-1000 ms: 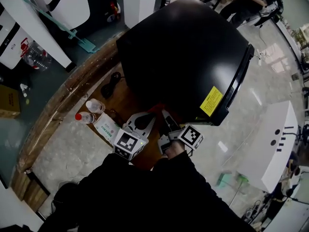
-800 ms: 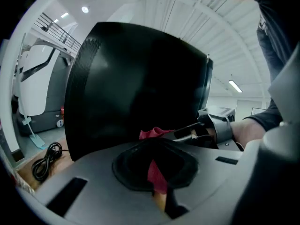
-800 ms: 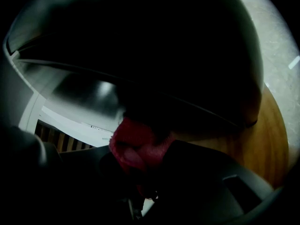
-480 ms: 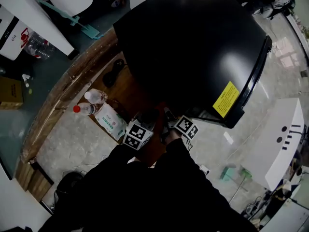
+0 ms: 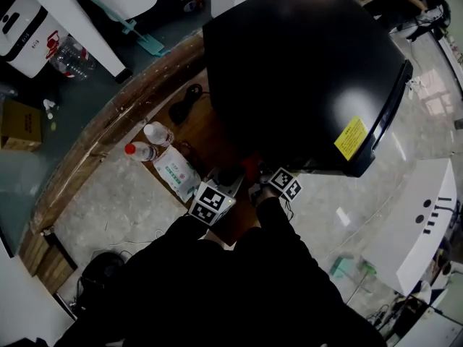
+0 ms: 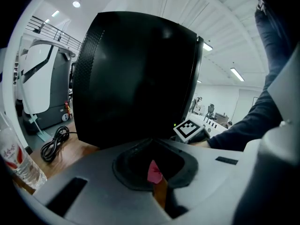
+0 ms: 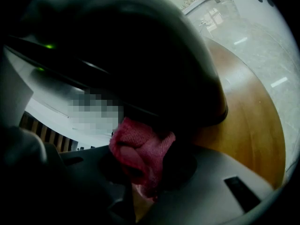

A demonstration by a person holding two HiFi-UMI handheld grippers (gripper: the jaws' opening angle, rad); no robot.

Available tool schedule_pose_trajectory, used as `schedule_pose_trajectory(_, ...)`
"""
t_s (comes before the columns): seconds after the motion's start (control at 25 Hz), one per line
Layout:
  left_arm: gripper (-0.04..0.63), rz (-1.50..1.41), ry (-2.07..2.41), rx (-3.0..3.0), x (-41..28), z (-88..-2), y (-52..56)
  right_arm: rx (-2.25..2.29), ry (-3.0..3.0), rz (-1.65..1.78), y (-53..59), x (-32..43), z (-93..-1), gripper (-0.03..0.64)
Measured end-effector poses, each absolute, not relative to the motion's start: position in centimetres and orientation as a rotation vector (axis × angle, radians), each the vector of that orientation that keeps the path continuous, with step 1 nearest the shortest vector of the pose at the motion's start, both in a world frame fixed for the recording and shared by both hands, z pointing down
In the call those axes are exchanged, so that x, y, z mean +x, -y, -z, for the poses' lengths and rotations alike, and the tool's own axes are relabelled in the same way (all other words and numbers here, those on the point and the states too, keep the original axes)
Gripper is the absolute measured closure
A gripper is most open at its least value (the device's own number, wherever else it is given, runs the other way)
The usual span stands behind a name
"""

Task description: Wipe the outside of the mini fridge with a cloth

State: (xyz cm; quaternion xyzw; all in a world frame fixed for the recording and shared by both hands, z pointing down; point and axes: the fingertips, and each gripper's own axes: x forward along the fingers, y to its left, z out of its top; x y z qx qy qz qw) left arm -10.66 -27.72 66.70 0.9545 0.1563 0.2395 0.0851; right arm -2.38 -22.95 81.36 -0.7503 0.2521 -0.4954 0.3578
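The black mini fridge (image 5: 304, 71) stands on a wooden table (image 5: 155, 96) and fills the left gripper view (image 6: 136, 74). A red cloth (image 7: 140, 151) is bunched in my right gripper (image 7: 140, 172), which is shut on it right against the fridge's dark lower side (image 7: 140, 55). In the head view the right gripper (image 5: 257, 176) sits low at the fridge's near corner. My left gripper (image 5: 228, 178) is beside it, a little back from the fridge. Its jaws (image 6: 154, 182) are shut, with a small pink scrap in the slit; I cannot tell what that is.
Two water bottles (image 5: 155, 132) (image 5: 137, 152) and a pack of wipes (image 5: 177, 172) lie left of the grippers. A coiled black cable (image 5: 184, 110) lies by the fridge's left side. The table's curved edge (image 5: 94, 150) runs behind them. A white cabinet (image 5: 412, 223) stands at the right.
Both grippers have moved in towards the base of the fridge and closer together. The head camera has shifted, so the bottles and fridge sit further right in the picture.
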Motion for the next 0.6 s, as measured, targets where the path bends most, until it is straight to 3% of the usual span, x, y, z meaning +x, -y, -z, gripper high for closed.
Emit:
schedule_pose_trajectory(0.24,0.589,-0.602,-0.474,2.871,-12.5,-62.2,27.3,-1.907,-0.775,1.289,22.3,-4.0,-79.9,0.525)
schedule_pose_trajectory(0.6,0.589,-0.373,-0.366,2.917,-16.0,-52.8,25.3,-2.025,-1.297,1.028,18.9,-9.3,-62.6,0.532)
